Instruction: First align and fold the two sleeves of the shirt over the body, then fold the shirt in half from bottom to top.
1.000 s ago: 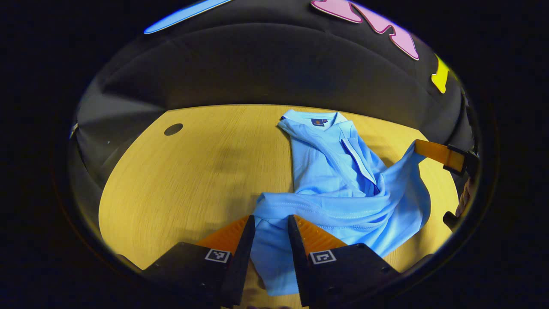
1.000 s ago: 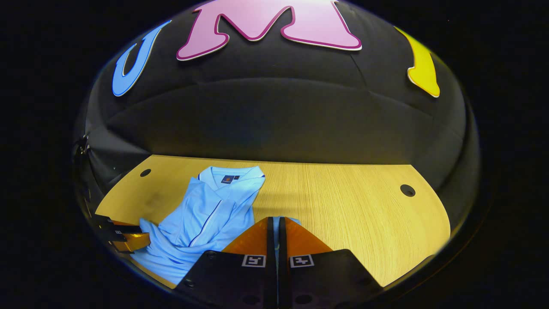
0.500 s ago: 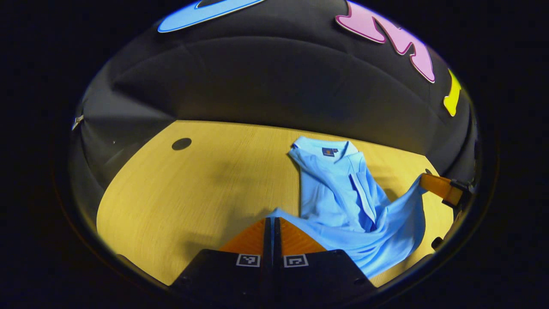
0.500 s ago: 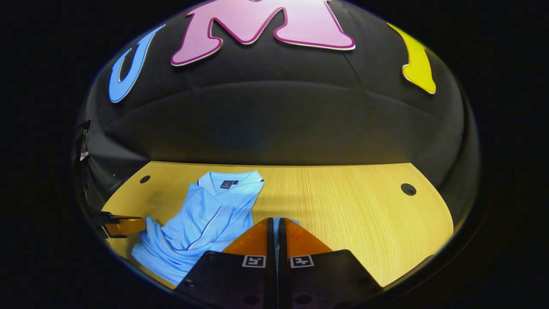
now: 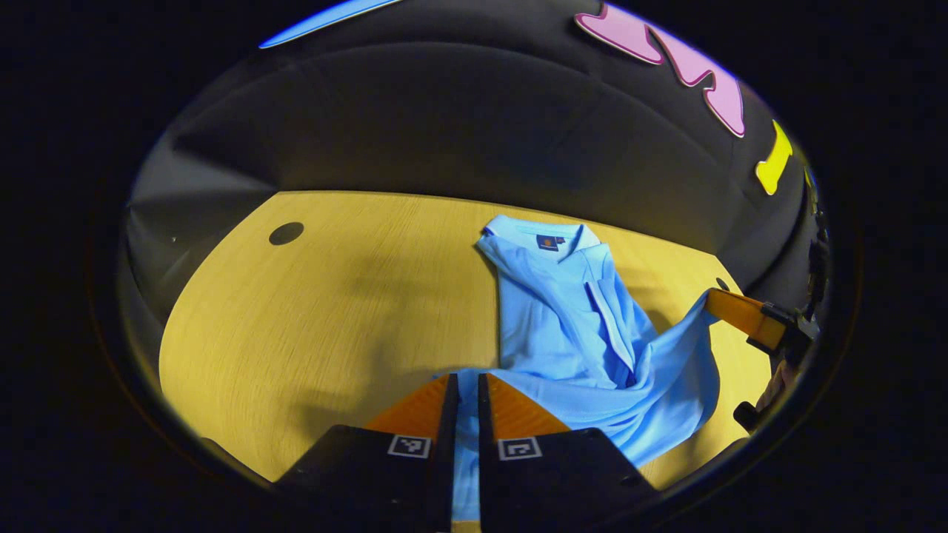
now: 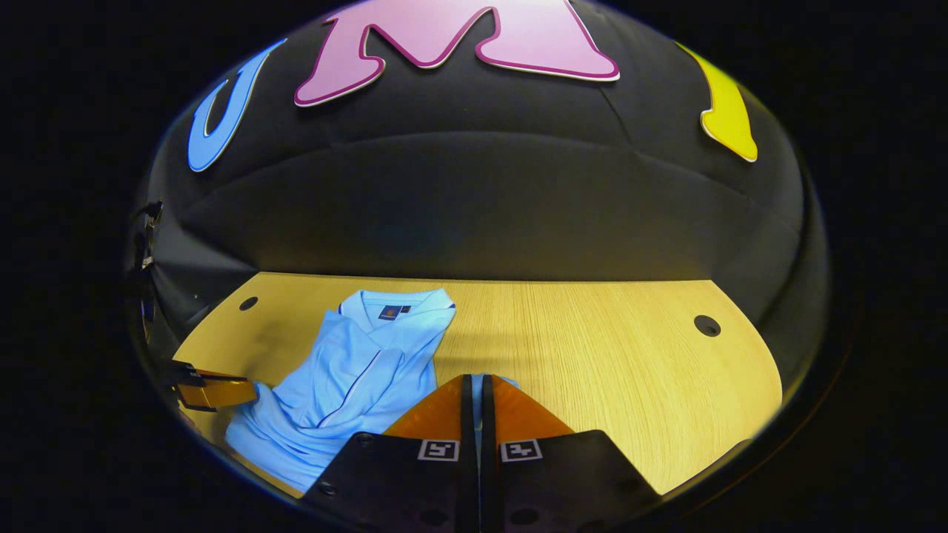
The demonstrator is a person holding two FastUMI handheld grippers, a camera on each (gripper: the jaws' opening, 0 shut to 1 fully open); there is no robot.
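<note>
A black cloth wall closes the booth behind a wooden bench (image 5: 296,318), which has a round hole (image 5: 286,233) near its far left corner in the left gripper view and another hole (image 6: 706,326) toward the far right in the right gripper view.

A light blue shirt (image 5: 570,326) lies on the bench with its collar (image 5: 541,237) at the far end, near the wall. Its upper body rests flat, while the lower part is lifted off the wood and drawn into a sagging fold between the two grippers.

The left gripper (image 5: 464,392) is nearly closed, its fingers pinching a strip of the blue hem that runs down between them. In the right gripper view it shows at the left edge, touching the shirt's corner (image 6: 255,389).

The right gripper (image 6: 474,392) is closed down to a thin slit with a sliver of blue fabric caught between the fingers. In the left gripper view it shows at the far right (image 5: 715,302), holding the shirt's other lower corner up above the bench, with part of a hand (image 5: 778,381) beneath it.
</note>
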